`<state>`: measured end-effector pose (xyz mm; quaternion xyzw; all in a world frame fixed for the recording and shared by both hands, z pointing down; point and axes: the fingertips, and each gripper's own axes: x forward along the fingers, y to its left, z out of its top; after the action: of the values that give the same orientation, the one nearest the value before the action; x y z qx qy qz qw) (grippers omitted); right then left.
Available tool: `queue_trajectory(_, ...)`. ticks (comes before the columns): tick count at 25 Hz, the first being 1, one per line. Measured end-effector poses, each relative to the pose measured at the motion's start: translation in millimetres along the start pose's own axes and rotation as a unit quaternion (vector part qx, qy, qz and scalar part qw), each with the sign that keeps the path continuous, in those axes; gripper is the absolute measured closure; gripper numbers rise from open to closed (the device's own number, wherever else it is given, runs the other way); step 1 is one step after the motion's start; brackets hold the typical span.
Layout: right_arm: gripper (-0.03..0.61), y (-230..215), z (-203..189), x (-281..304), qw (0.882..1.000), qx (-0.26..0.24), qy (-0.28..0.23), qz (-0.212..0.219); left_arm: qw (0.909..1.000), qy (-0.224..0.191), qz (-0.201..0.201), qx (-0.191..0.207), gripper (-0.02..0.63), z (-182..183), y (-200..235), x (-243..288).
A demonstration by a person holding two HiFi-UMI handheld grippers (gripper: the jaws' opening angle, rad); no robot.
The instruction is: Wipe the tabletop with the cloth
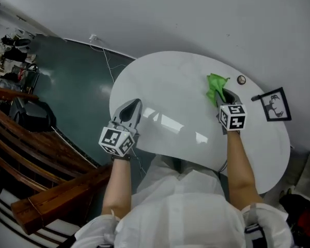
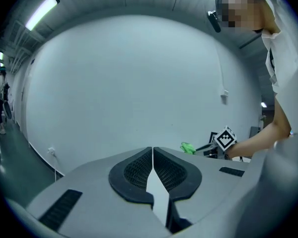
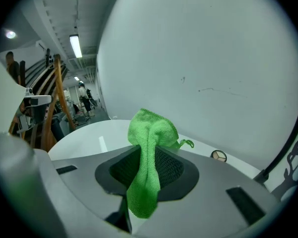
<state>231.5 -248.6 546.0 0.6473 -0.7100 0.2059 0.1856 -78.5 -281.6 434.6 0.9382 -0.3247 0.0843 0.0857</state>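
A bright green cloth [image 1: 215, 87] is pinched in my right gripper [image 1: 223, 98] over the far right part of the white oval tabletop [image 1: 175, 87]. In the right gripper view the cloth [image 3: 148, 157] bunches up between the jaws and sticks out above them. My left gripper [image 1: 131, 109] hovers at the table's near left edge, shut with nothing in it; its black pads [image 2: 136, 170] meet in the left gripper view. From there the cloth [image 2: 187, 147] shows small and far to the right.
A small round disc [image 1: 241, 79] lies on the table just right of the cloth. A black framed deer picture [image 1: 274, 106] sits at the right edge. A white wall stands behind the table. Wooden stairs [image 1: 41, 154] and dark green floor lie left.
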Motion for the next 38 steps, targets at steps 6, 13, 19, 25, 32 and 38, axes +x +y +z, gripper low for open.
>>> queue_trajectory(6,0.497,-34.4,-11.2,41.8,0.996,0.008,0.059,-0.065,0.9993,0.008,-0.036,-0.008,0.592,-5.8,26.5,37.8)
queue_trajectory(13,0.497,-44.7,-22.7,90.1,0.988,0.007,0.117,-0.105,0.9987,0.016,-0.042,-0.022,0.592,-16.4,72.7,61.8)
queue_trajectory(19,0.497,-51.5,-39.5,119.0,0.971,0.007,0.172,-0.165,0.9982,0.021,-0.044,-0.037,0.592,-20.3,103.7,71.7)
queue_trajectory(25,0.497,-57.0,-42.2,125.8,0.941,0.055,0.223,-0.246,0.9976,0.03,-0.045,-0.043,0.592,-27.8,128.7,57.2)
queue_trajectory(32,0.497,-8.4,-2.2,181.4,0.959,0.032,0.193,-0.207,0.997,0.038,-0.044,-0.052,0.592,-34.6,158.0,43.2)
queue_trajectory(38,0.497,58.3,31.5,227.6,0.975,0.023,0.155,-0.159,0.9968,0.04,-0.047,-0.05,0.592,-34.8,178.6,37.1)
